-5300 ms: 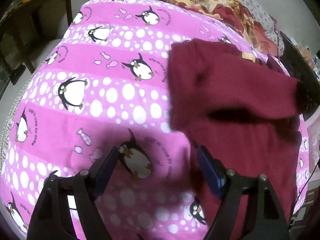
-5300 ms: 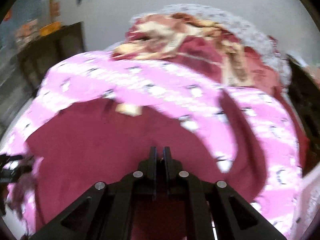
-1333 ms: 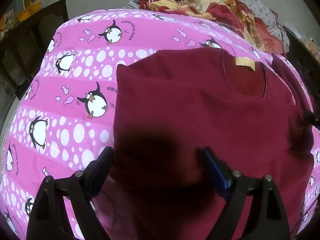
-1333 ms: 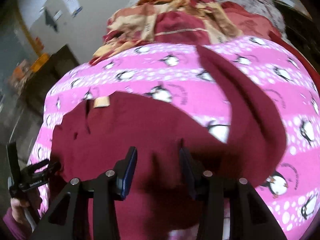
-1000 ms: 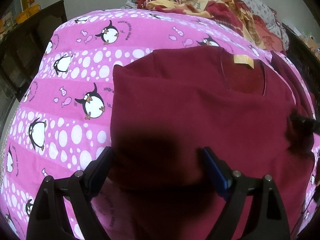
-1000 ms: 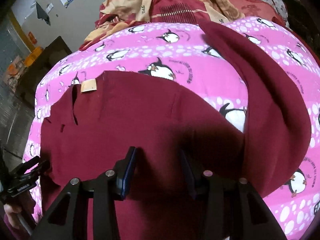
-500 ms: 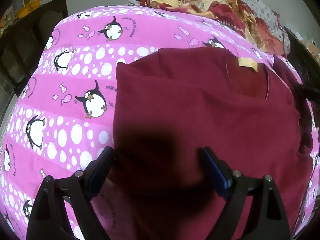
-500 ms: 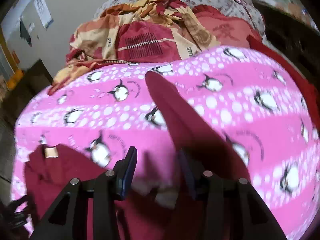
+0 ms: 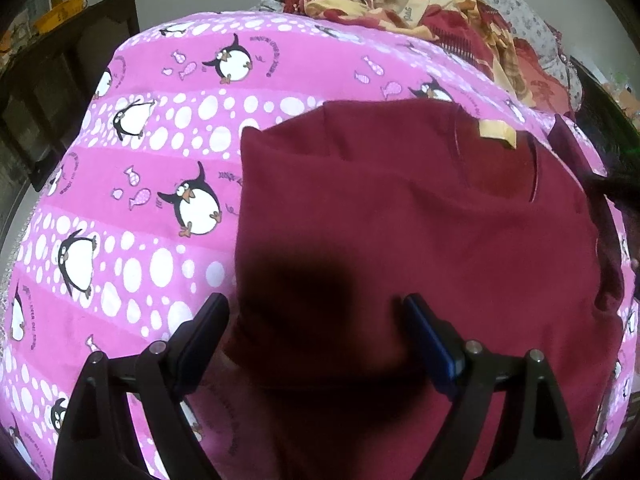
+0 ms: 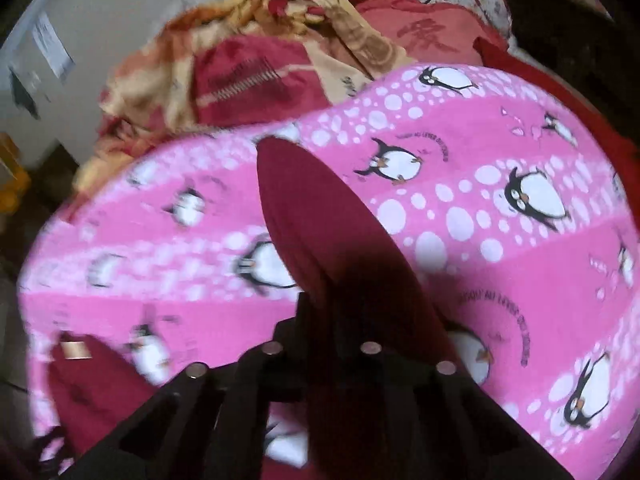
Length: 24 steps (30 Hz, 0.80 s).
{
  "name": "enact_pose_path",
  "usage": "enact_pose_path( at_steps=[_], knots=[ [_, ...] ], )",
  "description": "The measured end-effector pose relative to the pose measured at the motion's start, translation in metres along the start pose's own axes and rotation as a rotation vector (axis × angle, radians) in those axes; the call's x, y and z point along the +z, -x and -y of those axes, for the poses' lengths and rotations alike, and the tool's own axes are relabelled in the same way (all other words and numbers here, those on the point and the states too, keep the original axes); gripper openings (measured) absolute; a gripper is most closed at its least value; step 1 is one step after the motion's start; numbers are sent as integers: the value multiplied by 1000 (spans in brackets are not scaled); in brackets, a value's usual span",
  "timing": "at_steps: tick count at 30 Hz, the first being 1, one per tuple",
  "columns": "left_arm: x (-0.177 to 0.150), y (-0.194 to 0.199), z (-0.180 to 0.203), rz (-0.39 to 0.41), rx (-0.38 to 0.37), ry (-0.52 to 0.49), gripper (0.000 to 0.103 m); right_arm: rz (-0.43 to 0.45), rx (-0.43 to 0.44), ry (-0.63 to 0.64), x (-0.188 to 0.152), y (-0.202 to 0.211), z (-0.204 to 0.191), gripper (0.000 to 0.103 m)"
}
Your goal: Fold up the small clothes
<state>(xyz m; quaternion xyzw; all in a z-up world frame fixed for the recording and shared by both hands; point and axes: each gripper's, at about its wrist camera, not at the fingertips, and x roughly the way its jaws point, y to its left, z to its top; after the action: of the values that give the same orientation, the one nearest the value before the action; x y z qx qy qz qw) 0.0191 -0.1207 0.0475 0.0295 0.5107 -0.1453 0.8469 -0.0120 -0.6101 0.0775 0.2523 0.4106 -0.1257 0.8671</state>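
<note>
A maroon long-sleeved shirt lies on the pink penguin blanket, its left sleeve folded in and a tan neck label at the top. My left gripper is open, its jaws standing wide over the shirt's lower left part. The shirt's right sleeve stretches out across the blanket in the right wrist view. My right gripper is shut on this sleeve near its shoulder end. The shirt's body with the label shows at the lower left there.
A heap of red, yellow and floral bedding lies at the far end of the bed. Dark wooden furniture stands to the left. The blanket's edges drop off left and right.
My right gripper has swung right from the shirt's body to the outstretched sleeve and has shut on it. My left gripper has stayed open over the shirt's lower left.
</note>
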Motion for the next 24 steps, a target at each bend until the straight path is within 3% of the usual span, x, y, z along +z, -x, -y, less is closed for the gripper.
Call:
enact_pose_path(
  at_steps=[7, 15, 19, 24],
  knots=[
    [-3, 15, -6, 21, -15, 27, 87, 5, 260, -3, -19, 53, -22, 9],
    [-5, 34, -11, 55, -28, 59, 87, -18, 530, 136, -50, 97, -109, 9],
    [-4, 38, -17, 56, -61, 98, 87, -88, 552, 219, -83, 86, -142, 9],
    [-3, 35, -16, 34, -98, 127, 87, -269, 466, 272, -140, 27, -153, 10]
  ],
)
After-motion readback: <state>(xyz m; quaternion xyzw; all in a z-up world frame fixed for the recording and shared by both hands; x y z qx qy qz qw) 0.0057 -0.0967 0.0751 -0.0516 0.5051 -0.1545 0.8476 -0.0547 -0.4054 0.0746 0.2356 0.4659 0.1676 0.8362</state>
